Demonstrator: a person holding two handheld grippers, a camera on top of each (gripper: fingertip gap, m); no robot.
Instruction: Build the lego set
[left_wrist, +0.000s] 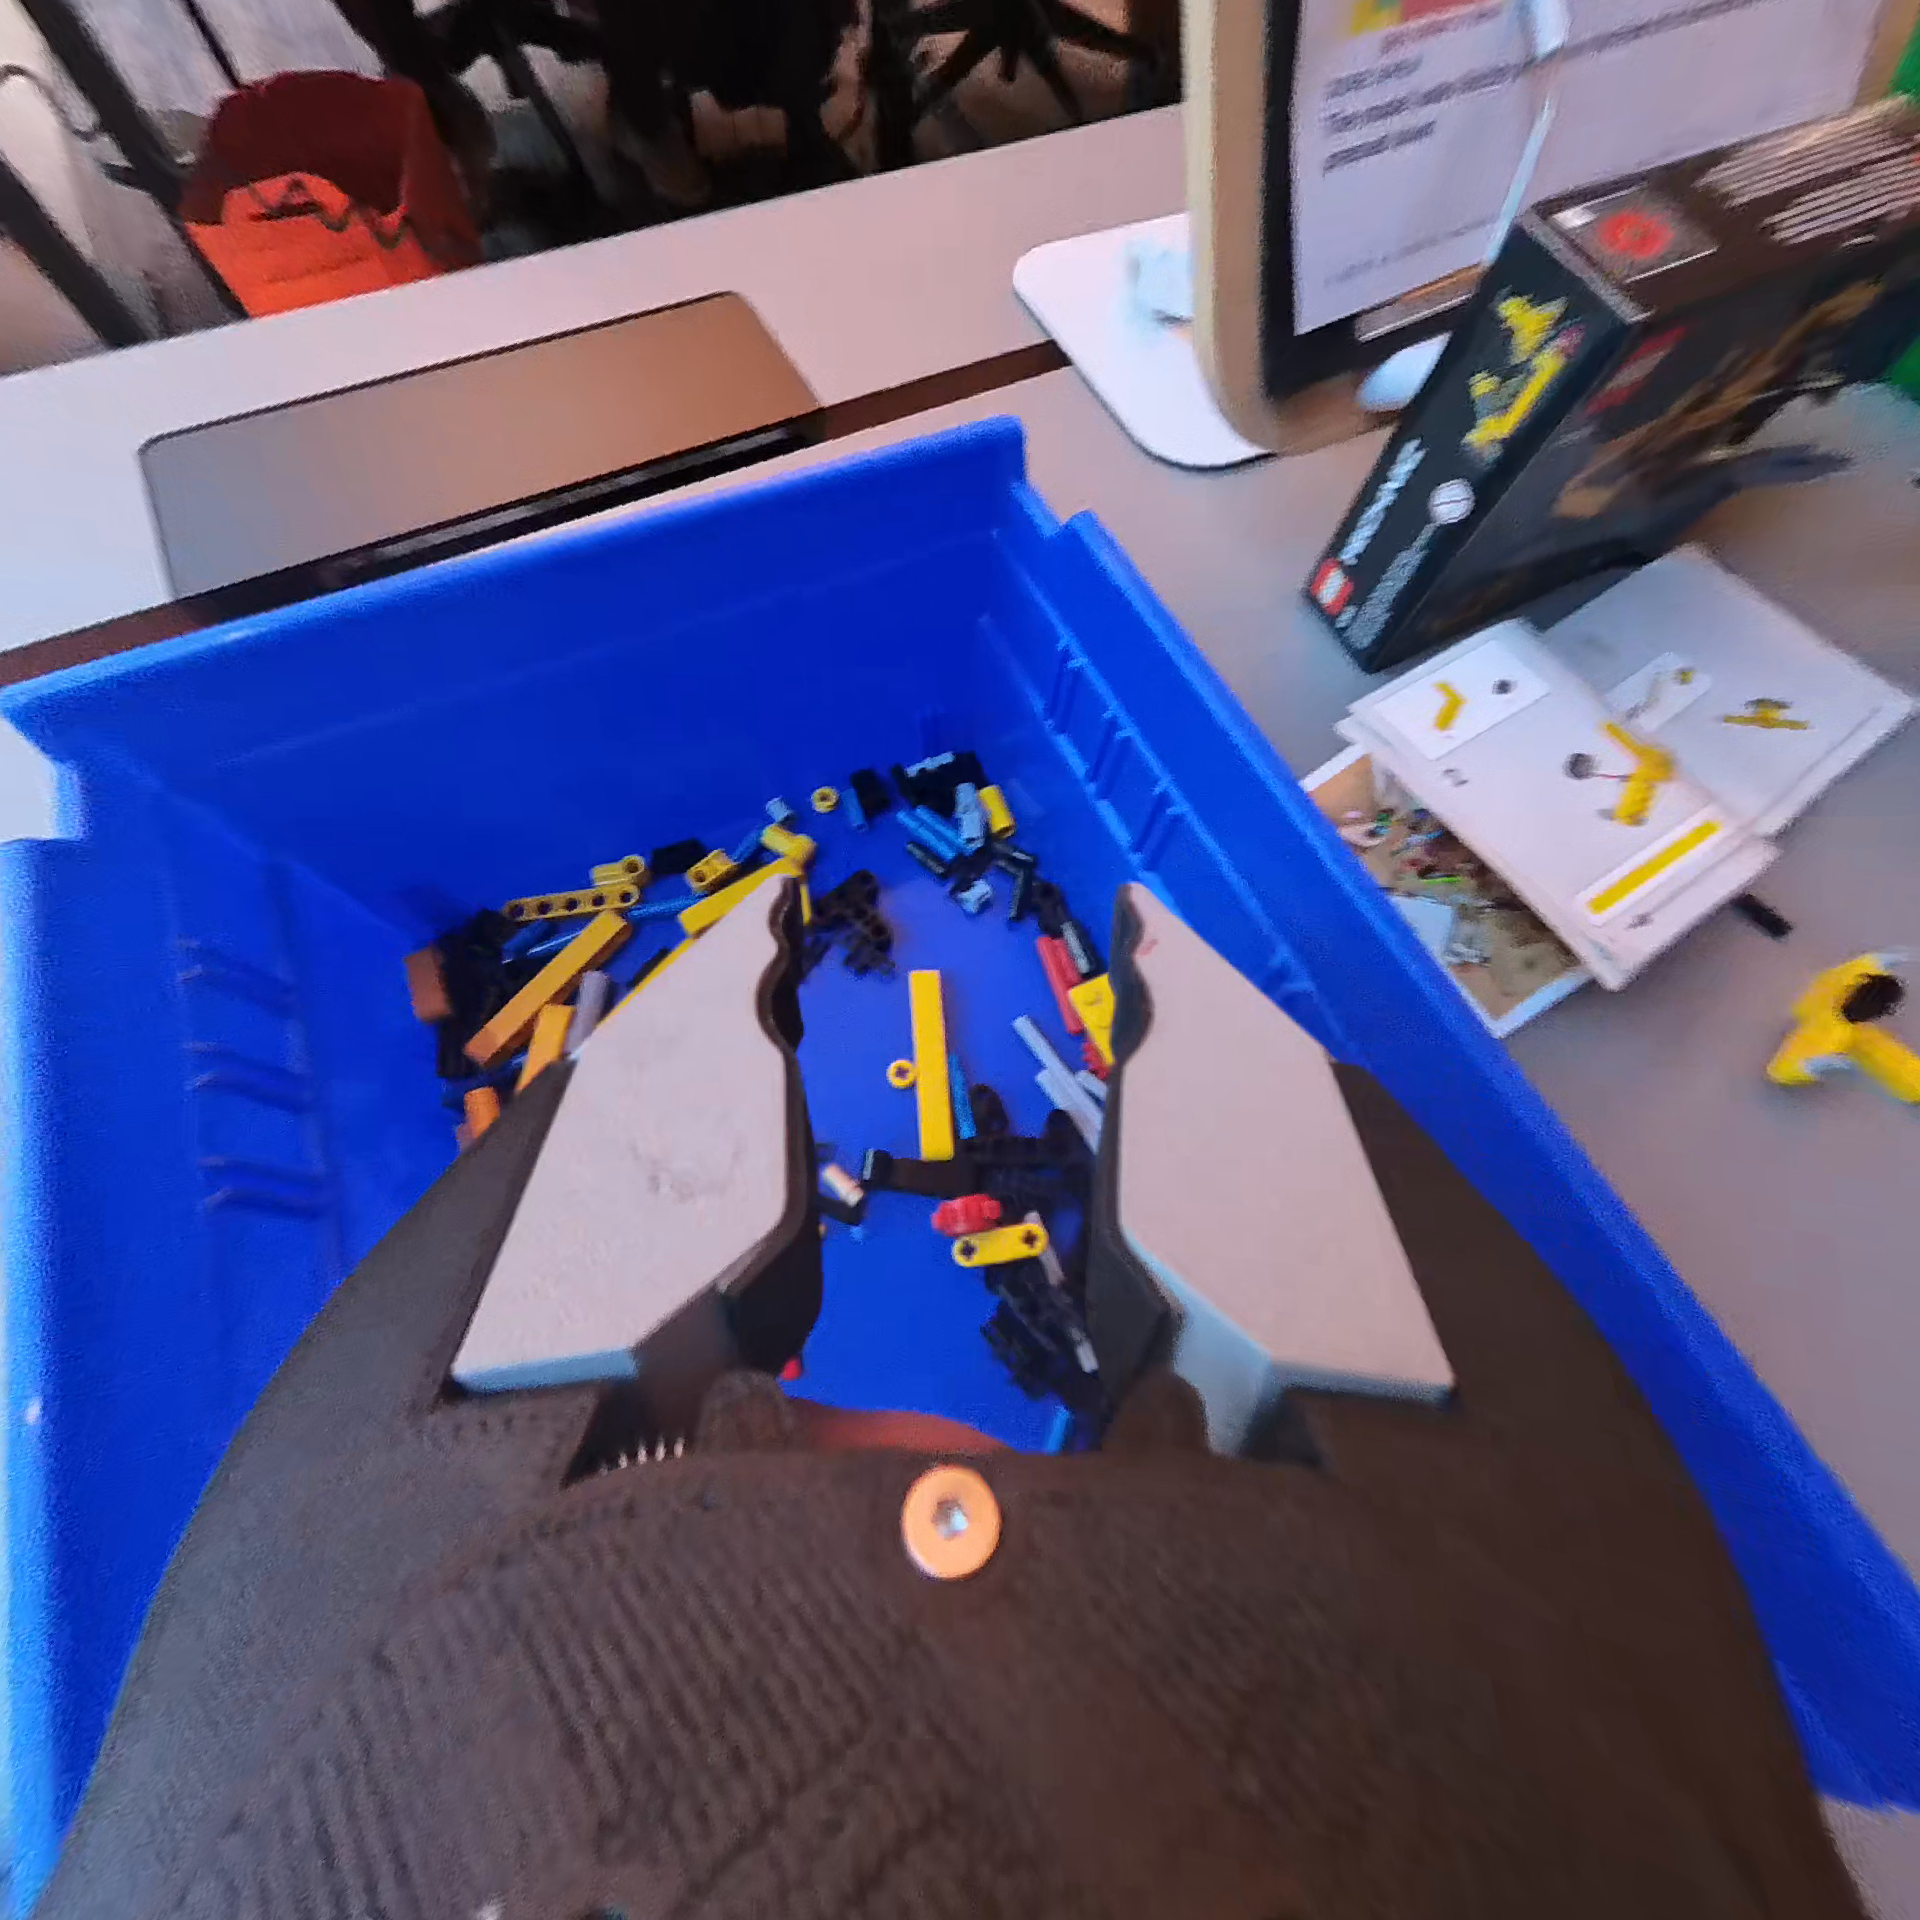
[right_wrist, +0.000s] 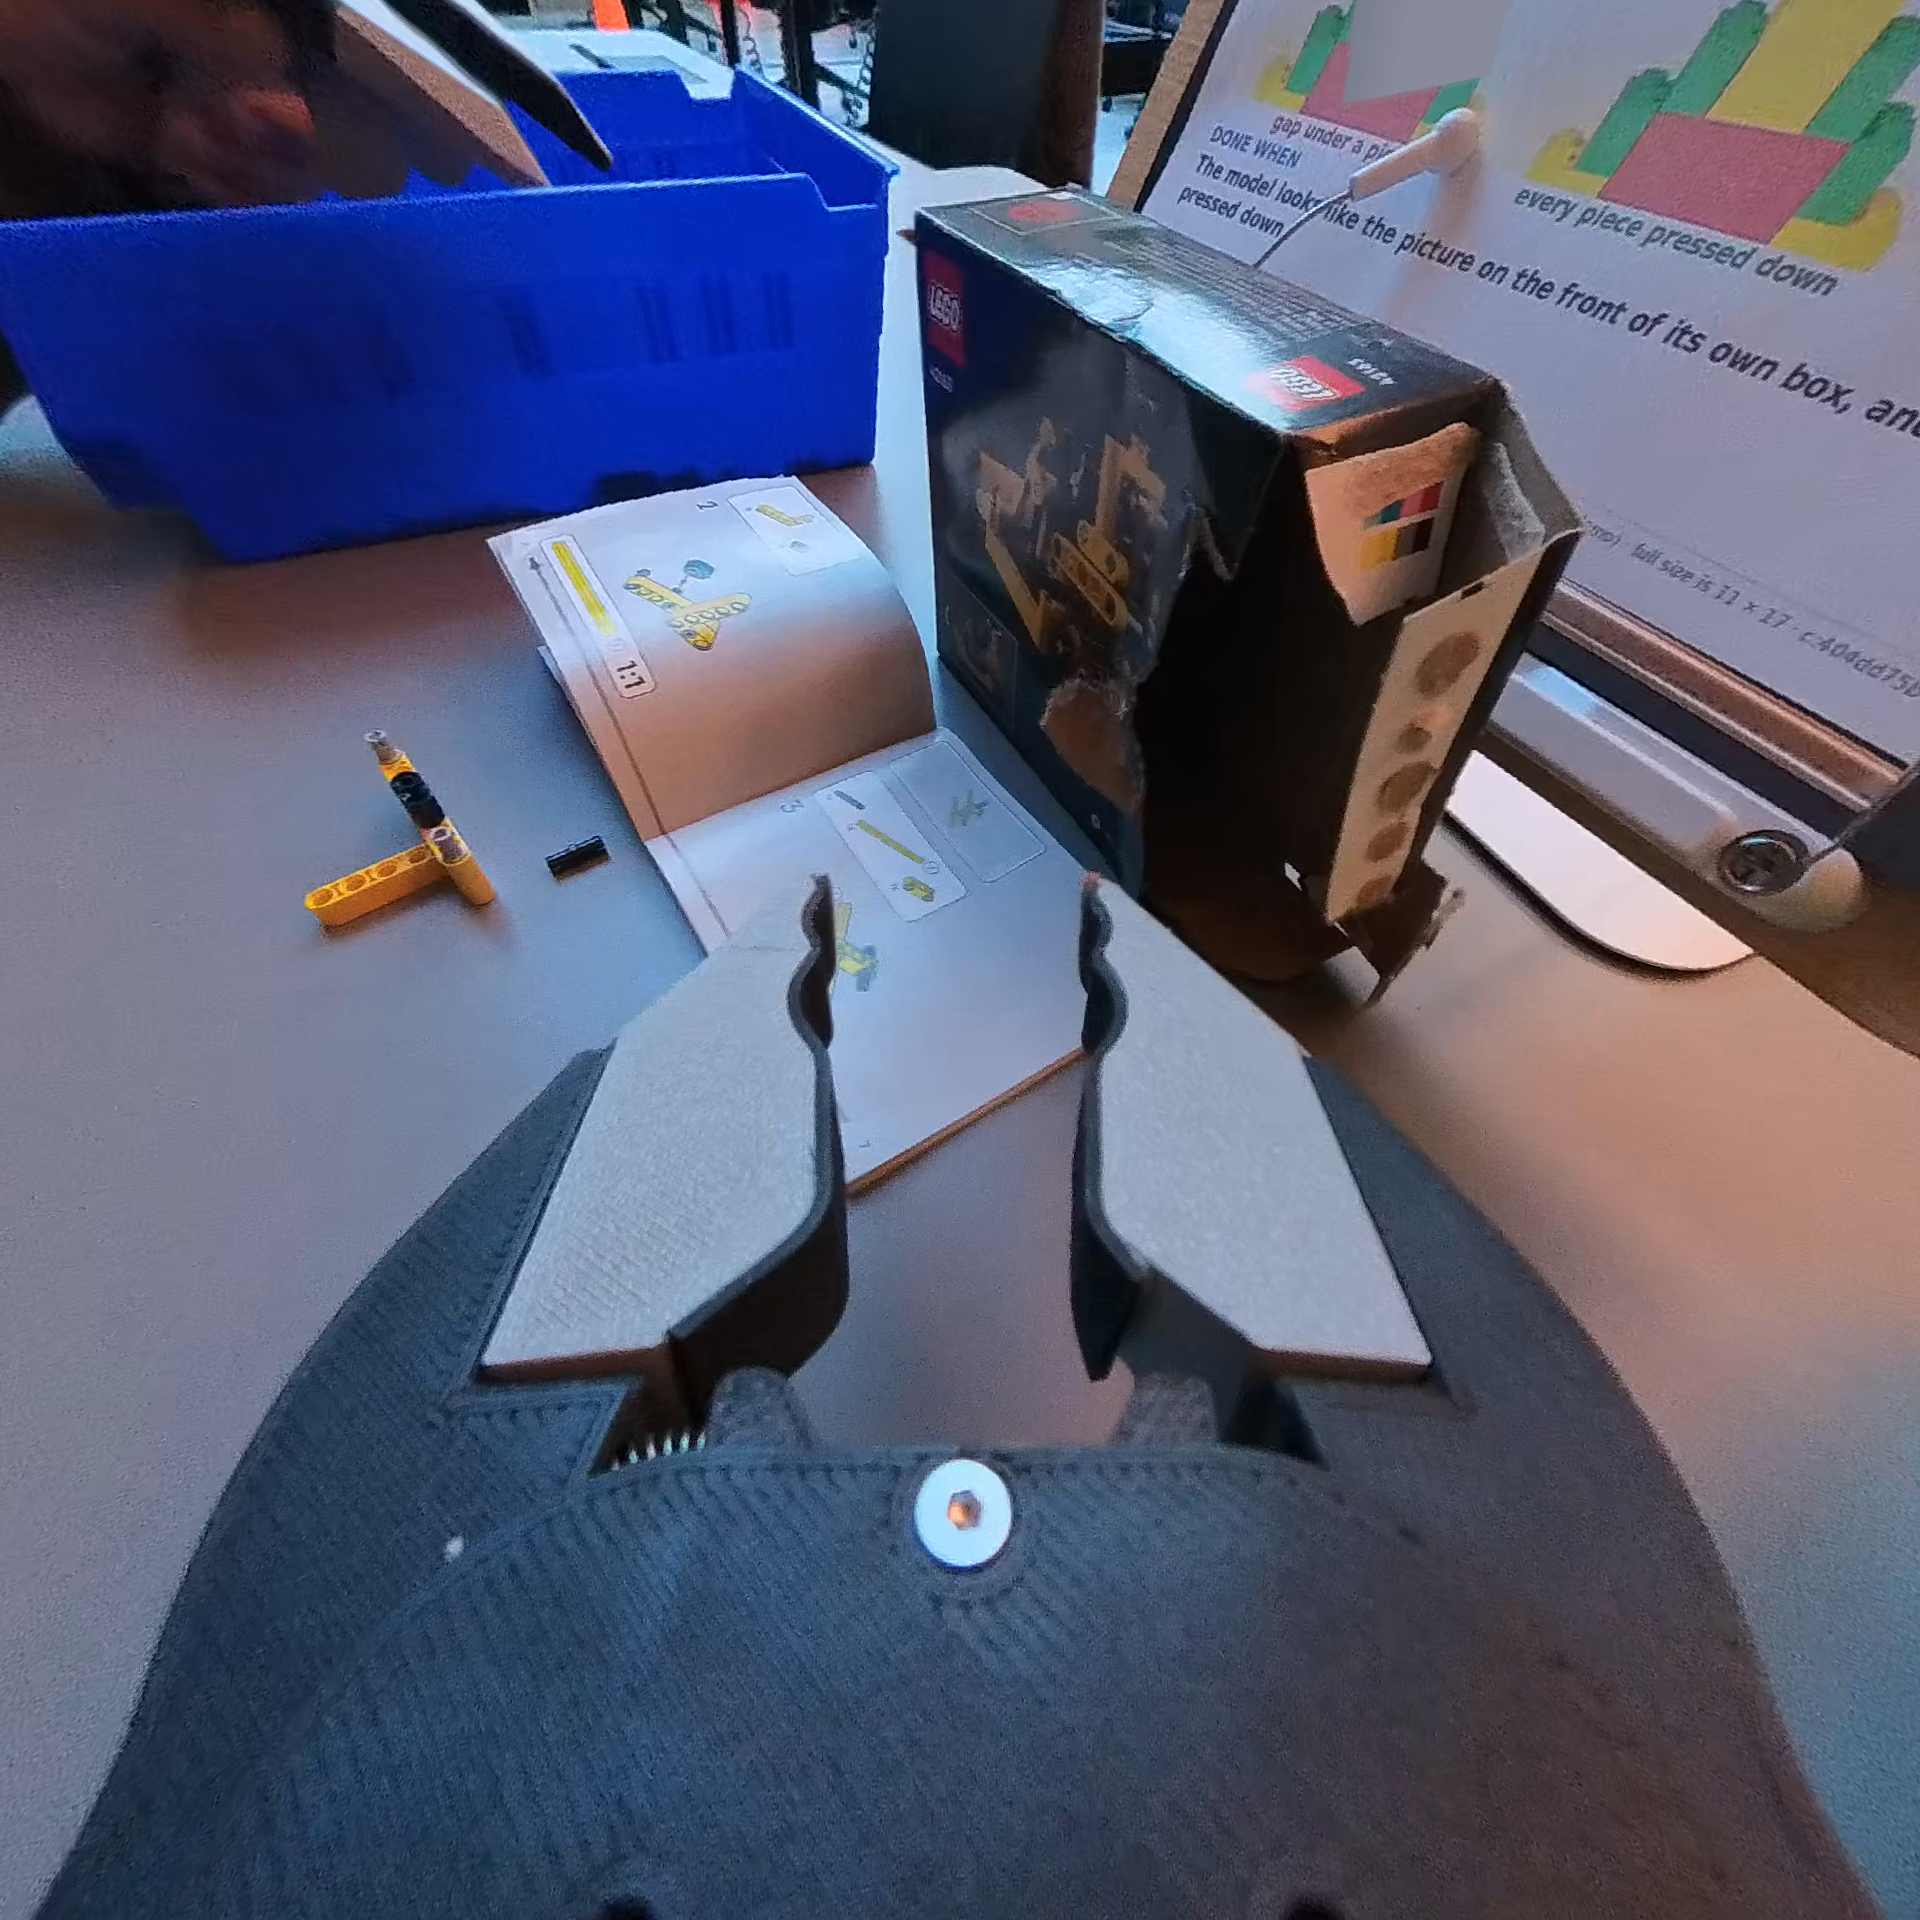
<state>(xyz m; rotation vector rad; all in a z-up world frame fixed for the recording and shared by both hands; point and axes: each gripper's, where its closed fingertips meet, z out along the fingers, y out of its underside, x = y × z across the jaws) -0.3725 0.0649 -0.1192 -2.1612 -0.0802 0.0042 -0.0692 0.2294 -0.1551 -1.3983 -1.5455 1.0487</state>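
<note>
My left gripper (left_wrist: 956, 914) is open and empty, held over the inside of a blue bin (left_wrist: 582, 665) full of several loose yellow, black, blue and red lego pieces (left_wrist: 930, 1060). My right gripper (right_wrist: 951, 914) is open and empty, low over the open instruction booklet (right_wrist: 748, 665) on the grey table. A small yellow partial assembly (right_wrist: 416, 842) lies on the table left of the booklet, with a short black pin (right_wrist: 575, 856) beside it. The assembly also shows in the left wrist view (left_wrist: 1844, 1023). The left gripper shows above the bin (right_wrist: 447, 312) in the right wrist view.
The black set box (right_wrist: 1195, 582) stands upright right of the booklet; it also shows in the left wrist view (left_wrist: 1558, 416). A monitor with a printed sheet (right_wrist: 1621, 270) stands behind it on a white foot (right_wrist: 1600, 883). A closed laptop (left_wrist: 468, 426) lies behind the bin. The gap from one gripper's tips to the other's is roughly 35 cm. It is some 11 cm from my right tips to the short black pin (right_wrist: 575, 856). My left wrist view (left_wrist: 1765, 910) looks at it from another angle.
</note>
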